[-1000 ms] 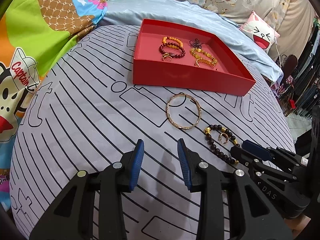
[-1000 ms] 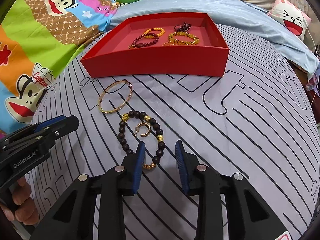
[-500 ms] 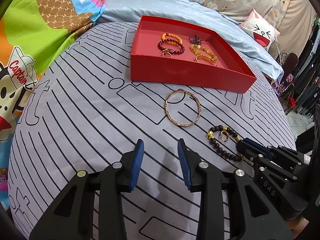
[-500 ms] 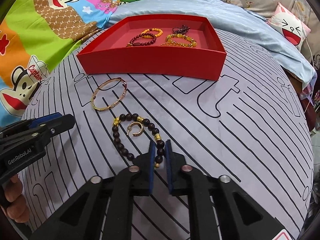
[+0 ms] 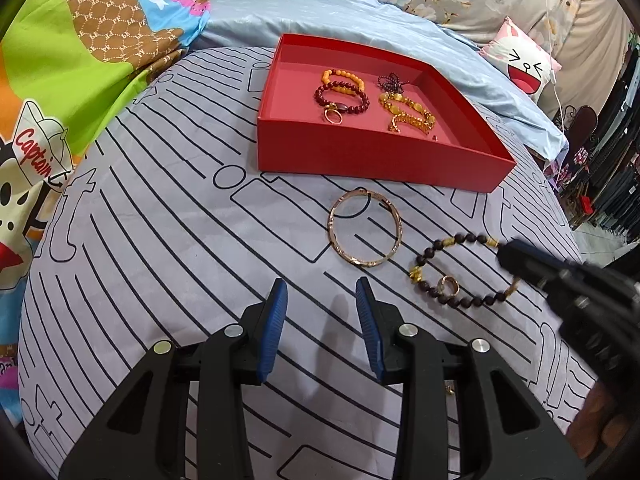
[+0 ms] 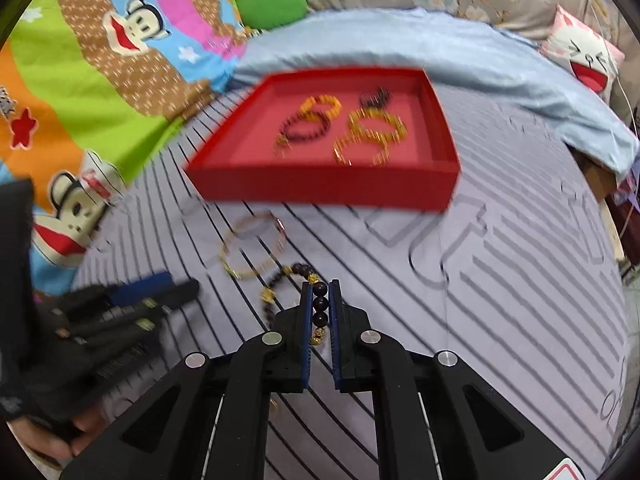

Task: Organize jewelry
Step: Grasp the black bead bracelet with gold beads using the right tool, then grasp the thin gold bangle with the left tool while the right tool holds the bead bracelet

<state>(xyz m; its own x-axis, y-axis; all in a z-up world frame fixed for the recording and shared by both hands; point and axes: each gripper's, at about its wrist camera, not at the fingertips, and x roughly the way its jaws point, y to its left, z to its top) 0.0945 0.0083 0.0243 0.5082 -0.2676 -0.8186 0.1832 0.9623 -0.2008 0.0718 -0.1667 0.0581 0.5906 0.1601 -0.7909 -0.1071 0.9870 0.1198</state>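
While pinched between right claw (image 6: 320, 308) pads, dark bead bracelet (image 6: 320, 303) — beside gold bangle (image 6: 254, 248)

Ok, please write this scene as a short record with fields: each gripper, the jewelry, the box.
left gripper: open, holding nothing, above the striped cloth
right gripper: fingers shut on the dark bead bracelet
gold bangle: flat on the cloth, outside the box
small gold ring: inside the bead bracelet's loop
red box: open, holds several bracelets
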